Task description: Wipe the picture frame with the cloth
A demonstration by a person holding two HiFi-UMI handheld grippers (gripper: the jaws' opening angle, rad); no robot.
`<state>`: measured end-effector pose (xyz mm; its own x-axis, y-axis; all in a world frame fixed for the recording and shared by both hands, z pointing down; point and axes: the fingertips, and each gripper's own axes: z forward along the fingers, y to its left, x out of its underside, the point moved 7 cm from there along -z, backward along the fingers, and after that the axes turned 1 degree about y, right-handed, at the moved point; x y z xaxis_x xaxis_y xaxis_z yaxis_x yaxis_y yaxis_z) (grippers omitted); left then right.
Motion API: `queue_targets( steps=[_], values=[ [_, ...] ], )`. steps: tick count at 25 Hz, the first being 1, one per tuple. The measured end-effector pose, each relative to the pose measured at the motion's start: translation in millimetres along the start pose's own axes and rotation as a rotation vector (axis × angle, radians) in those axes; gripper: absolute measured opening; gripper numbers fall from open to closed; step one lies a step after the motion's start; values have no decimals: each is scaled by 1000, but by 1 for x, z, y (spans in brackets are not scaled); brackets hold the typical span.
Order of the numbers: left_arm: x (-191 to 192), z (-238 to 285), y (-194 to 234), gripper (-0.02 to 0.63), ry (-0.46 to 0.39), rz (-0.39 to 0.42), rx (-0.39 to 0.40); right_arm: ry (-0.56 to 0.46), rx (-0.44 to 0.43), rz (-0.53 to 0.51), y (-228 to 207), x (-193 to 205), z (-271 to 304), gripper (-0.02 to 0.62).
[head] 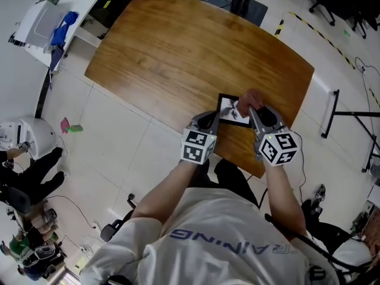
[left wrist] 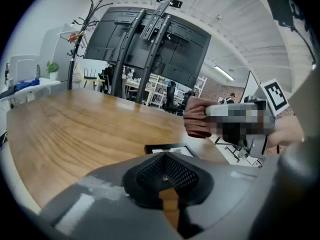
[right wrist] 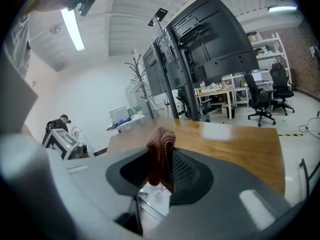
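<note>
A black picture frame with a pale print lies flat near the wooden table's front edge. My left gripper sits at its left near corner, jaws closed on the frame's edge. My right gripper hovers over the frame's right side, shut on a reddish-brown knitted cloth. In the right gripper view the cloth hangs bunched between the jaws, with the frame's print just below it. The left gripper view shows the cloth raised above the frame.
The table's front edge runs just below the frame. A white side table with blue items stands far left. A black stand is on the floor to the right. A large dark screen rack stands beyond the table.
</note>
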<state>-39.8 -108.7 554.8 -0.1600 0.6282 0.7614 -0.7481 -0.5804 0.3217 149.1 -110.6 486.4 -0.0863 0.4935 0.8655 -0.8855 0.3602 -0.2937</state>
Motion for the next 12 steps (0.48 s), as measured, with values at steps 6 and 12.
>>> queue_targets(
  steps=[6, 12],
  values=[
    [37, 10, -5, 3, 80, -32, -1, 109, -89, -8, 16, 13, 44, 114],
    [48, 15, -3, 3, 116, -45, 0, 263, -126, -29, 31, 29, 81, 114]
  ],
)
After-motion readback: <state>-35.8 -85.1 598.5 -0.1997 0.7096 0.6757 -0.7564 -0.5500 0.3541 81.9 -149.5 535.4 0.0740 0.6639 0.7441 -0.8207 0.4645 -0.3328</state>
